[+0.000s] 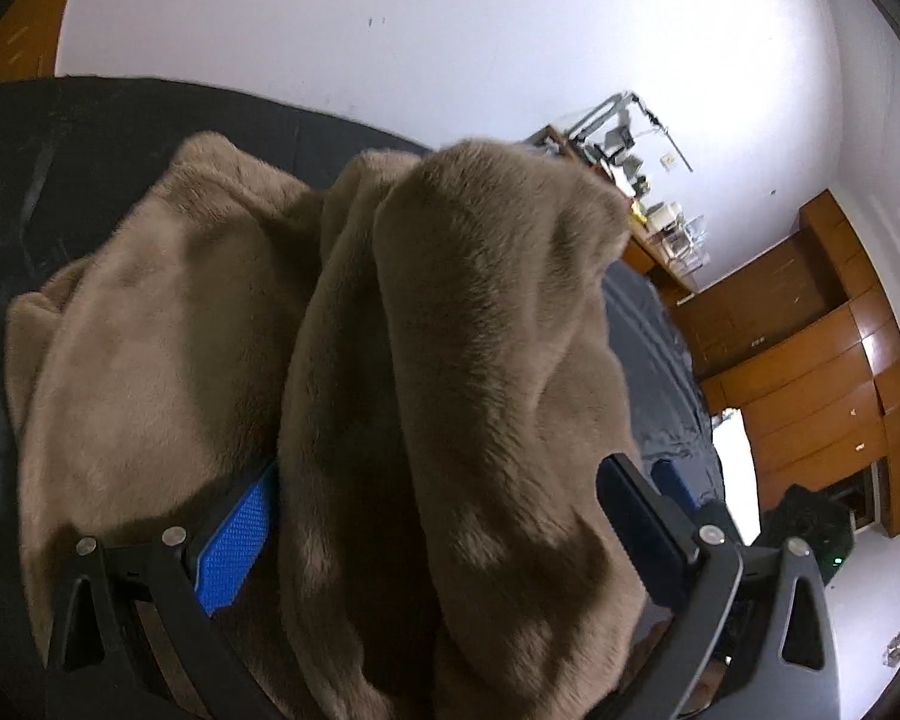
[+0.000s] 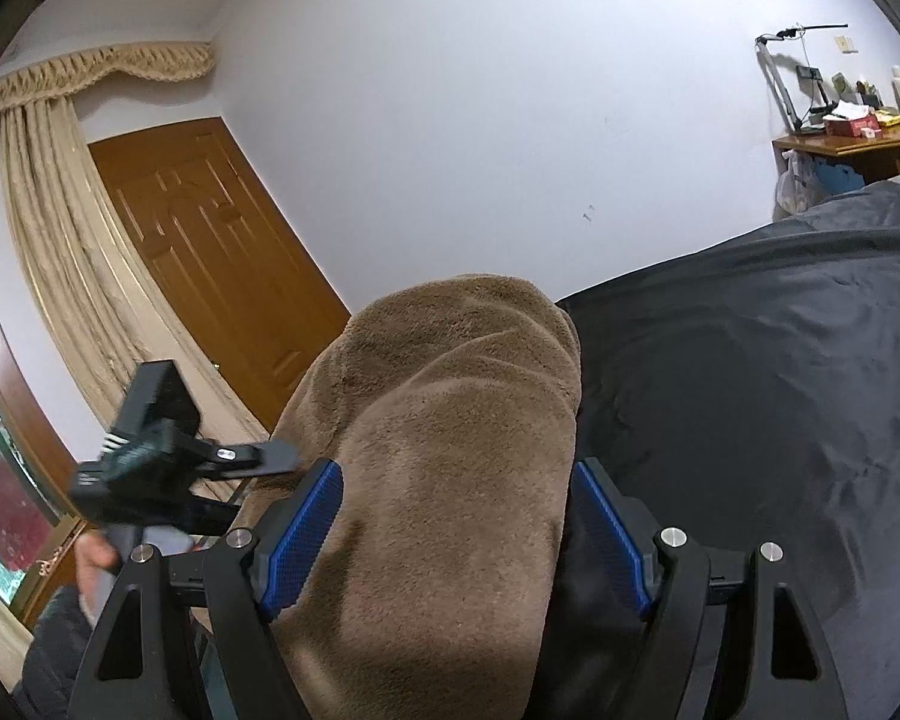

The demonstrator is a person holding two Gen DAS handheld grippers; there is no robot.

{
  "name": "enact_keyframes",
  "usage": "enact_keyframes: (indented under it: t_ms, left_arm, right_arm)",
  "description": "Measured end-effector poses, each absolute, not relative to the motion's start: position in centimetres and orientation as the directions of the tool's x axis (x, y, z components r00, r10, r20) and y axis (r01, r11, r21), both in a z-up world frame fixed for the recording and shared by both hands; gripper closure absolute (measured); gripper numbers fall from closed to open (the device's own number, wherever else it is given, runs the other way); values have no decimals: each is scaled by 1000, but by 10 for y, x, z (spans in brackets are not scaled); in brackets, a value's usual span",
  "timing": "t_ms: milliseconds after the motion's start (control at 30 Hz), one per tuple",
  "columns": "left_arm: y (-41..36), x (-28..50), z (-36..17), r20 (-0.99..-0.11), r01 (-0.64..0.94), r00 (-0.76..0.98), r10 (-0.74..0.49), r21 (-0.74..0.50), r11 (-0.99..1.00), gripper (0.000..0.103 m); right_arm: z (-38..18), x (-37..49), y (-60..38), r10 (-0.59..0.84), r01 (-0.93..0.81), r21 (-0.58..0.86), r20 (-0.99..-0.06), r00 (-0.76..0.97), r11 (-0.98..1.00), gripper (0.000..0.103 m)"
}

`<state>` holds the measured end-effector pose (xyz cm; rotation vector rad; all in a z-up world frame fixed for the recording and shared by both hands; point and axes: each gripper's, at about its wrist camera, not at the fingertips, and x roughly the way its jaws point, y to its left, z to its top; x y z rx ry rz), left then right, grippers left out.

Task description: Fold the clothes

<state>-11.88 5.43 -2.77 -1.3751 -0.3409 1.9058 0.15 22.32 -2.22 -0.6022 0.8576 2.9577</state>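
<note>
Brown fleece garment [image 1: 450,360]: fills the lower and middle part of the left wrist view, bunched in thick folds that run up from the bottom edge between the two fingers; its far part spreads toward the left of the frame over the dark bed cover [image 1: 90,150].
Left gripper [image 1: 444,516]: fingers stand wide, the blue-padded finger [image 1: 234,546] at lower left and the dark one at lower right; the fleece passes between them and hides part of each (I cannot tell how firmly it is pinched).
Same garment, right wrist view [image 2: 444,468]: a rounded hump rising from the bottom centre to mid-frame, lying between the fingers, with its right edge against the dark bed cover [image 2: 780,390].
Right gripper [image 2: 456,534]: fingers set fairly wide; the left blue pad [image 2: 303,534] touches the fleece, while a dark gap shows between the cloth and the right blue pad.
Other gripper seen from the right wrist [image 2: 150,456]: at left of frame, blurred, its tip reaching the fleece's left side, with a hand [image 2: 93,558] below it.
Background: wooden door [image 2: 210,276] and beige curtain [image 2: 60,228] at left; a cluttered wooden worktop [image 2: 852,144] at upper right; wooden cabinets [image 1: 810,372] at right of the left wrist view.
</note>
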Motion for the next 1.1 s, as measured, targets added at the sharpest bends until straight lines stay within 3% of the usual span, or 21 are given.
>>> enact_keyframes:
  t_ms: [133,300,400,733,1033,1100]
  left_arm:
    - [63,-115,-28,-707,-437,-122,697,-592,-677,2]
    - [68,-117,-28,-719,-408,-87,690,-606,-683,59]
    - [64,-113,-14,-713,-401,-114,692,-604,-689,74]
    - [-9,-92,70,-623,-418,-284,729,-604,-679,77]
    - [-78,-99,-12,-698,-248,-276,661,-613,-750,76]
    - [-83,-96,-22,-681,-259,-283,675,-624,-738,71]
  right_arm:
    - [-24,0,226,-110,-110,531,-365,-925,-840,22]
    - [-26,1,231,-110,-122,553,-367,-924,-824,22]
    - [-27,0,232,-104,-131,554,-373,-922,-822,22]
    - [-18,4,219,-42,-139,465,-357,-933,-874,22]
    - [-20,-4,200,-60,-105,397,-382,-922,-912,22]
    - [-21,-6,196,-63,-98,380,-388,-919,-920,22]
